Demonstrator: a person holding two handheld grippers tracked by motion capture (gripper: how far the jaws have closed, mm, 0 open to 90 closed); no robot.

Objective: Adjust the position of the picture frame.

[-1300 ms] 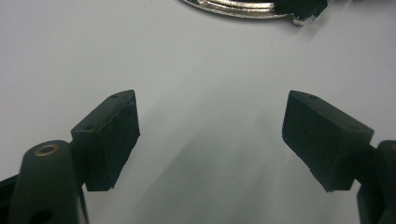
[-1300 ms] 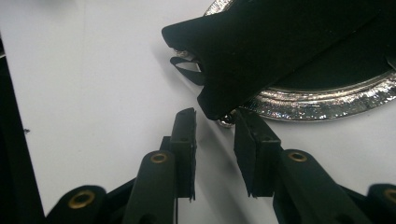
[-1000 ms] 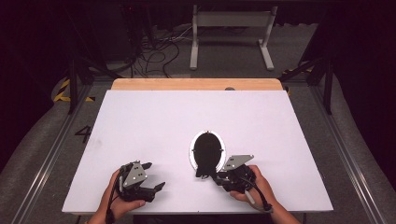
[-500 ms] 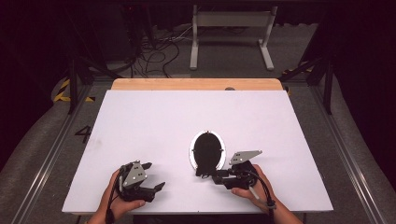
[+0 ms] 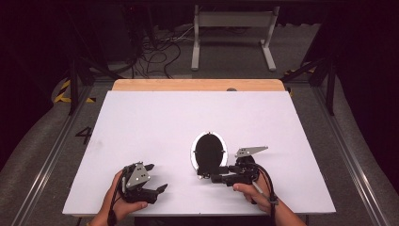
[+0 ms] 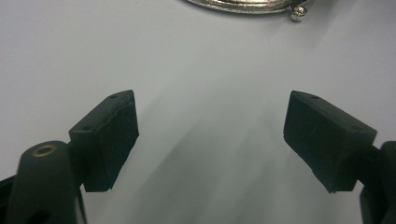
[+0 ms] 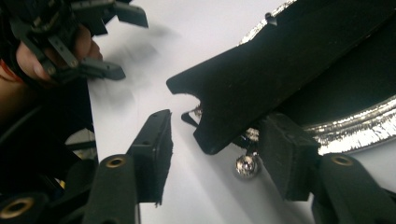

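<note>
One oval silver-rimmed frame [image 5: 209, 154] with black stand flap [image 7: 280, 65]: your right gripper [image 5: 212, 177], jaws just opening, frees it; left gripper [image 5: 156, 178] waits wide, near-left.

One readable mark: a dark "4" [image 5: 84, 135] on the grey floor [image 5: 44, 155], just left of the desk [image 5: 141, 117], by its left edge, approx. mid-depth in the high view. Yellow/black hazard stripes [image 5: 63, 92] on the floor farther back on the left, a sign w/o text. No labels, brands or nos. legible elsewhere in the high view or in either gripper view.
</note>
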